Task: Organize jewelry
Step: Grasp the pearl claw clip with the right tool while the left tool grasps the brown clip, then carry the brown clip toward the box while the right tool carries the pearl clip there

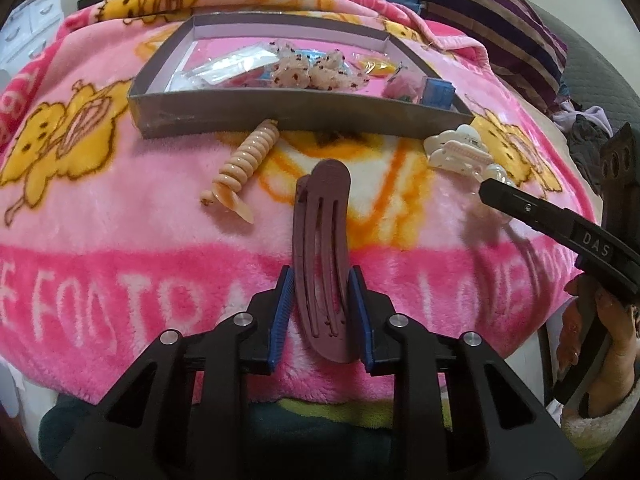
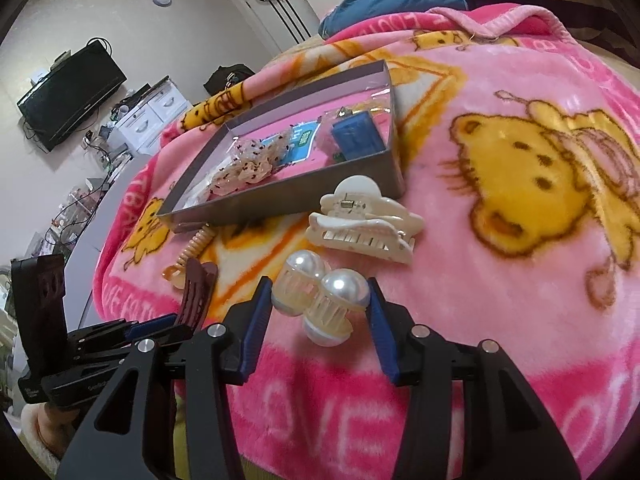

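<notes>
- The maroon banana hair clip (image 1: pixel 322 248) sits between the blue pads (image 1: pixel 280 320) of the left gripper (image 1: pixel 322 316), its far end reaching toward the box; both pads look pressed to its sides, so I read it as pinched, lying low over the pink fleece blanket (image 1: pixel 120 240).
- Over on the right, the pearl claw clip (image 2: pixel 320 300) sits between the fingers of the right gripper (image 2: pixel 318 320); those fingers are spread, and gaps show on both sides, so nothing is grabbed yet.
- Just beyond it lies the cream claw clip (image 2: pixel 364 220), close against the near wall of the grey cardboard box (image 2: pixel 280 204).
- The peach spiral hair tie (image 1: pixel 244 160) rests with one end touching that same wall.
- Inside the box: a speckled scrunchie (image 1: pixel 308 70), a small blue box (image 1: pixel 438 94) and a clear plastic packet (image 1: pixel 224 66).
- Risk on the left: the banana clip is smooth and curved, held near one end only; a quick swing toward the box could let it pivot or slide out.
- Risk on the right: the round pearls may squirt away as the fingers close, rolling on the soft fleece or bumping the cream clip.
- The two grippers work close together, so a careless lift could knock them.
</notes>
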Demonstrator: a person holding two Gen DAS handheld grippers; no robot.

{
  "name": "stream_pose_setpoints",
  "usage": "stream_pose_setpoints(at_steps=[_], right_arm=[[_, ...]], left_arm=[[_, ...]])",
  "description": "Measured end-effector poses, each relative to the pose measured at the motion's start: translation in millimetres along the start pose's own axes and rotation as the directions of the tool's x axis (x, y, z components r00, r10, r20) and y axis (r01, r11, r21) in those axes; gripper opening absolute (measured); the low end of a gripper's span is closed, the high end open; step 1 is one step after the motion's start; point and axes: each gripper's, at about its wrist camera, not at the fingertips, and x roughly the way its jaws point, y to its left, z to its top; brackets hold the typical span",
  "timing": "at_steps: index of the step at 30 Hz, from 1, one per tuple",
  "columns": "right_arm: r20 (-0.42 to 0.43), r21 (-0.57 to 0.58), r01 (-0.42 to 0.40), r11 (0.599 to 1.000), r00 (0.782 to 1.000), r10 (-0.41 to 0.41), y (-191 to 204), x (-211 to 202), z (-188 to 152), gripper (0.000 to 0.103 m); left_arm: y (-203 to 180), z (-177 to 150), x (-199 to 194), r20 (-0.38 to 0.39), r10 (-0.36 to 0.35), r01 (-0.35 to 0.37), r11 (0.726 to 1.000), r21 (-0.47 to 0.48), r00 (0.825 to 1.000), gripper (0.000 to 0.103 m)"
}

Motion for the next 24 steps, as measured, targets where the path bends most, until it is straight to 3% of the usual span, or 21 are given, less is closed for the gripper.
stream_pose_setpoints(at_steps=[8, 9, 11, 15, 20, 21, 24], right_arm=[[0.025, -0.009, -0.002, 1.0, 1.0, 0.003, 3.0, -12.8, 1.2, 0.046], [0.025, -0.011, -0.003, 1.0, 1.0, 0.004, 3.6, -13.2, 1.6, 0.046], [0.028, -0.015, -0.001, 1.0, 1.0, 0.001, 5.3, -13.7, 1.6, 0.045], [0.026, -0.012, -0.004, 1.0, 1.0, 0.004, 5.4, -12.5, 2.3, 0.046], [0.031, -0.008, -0.003, 1.0, 1.0, 0.003, 4.0, -13.7, 3.0, 0.046], [0.033, -0.007, -0.003, 1.0, 0.999, 0.003, 3.8, -13.8, 3.6, 0.046], [0.037, -0.003, -0.003, 1.0, 0.999, 0.004, 3.0, -13.6, 4.8, 0.046]], left_arm=[[-0.5, 4.9, -5.1, 0.022, -0.007, 0.007, 1.0, -0.009, 1.0, 0.019], [-0.7, 6.2, -5.1, 0.024, -0.005, 0.005, 1.0, -0.01, 1.0, 0.011], [0.4, 11.2, -5.9, 0.031, -0.018, 0.019, 1.0, -0.015, 0.999, 0.005], [0.0, 18.7, 6.3, -0.008, -0.025, 0.024, 0.999, -0.02, 1.0, 0.006], [11.7, 24.0, 24.9, -0.073, -0.094, 0.088, 0.993, -0.082, 0.993, 0.015], [12.7, 25.3, 25.9, -0.073, -0.107, 0.101, 0.991, -0.088, 0.992, 0.025], [7.9, 29.1, 36.4, -0.107, -0.124, 0.116, 0.99, -0.076, 0.987, 0.031]])
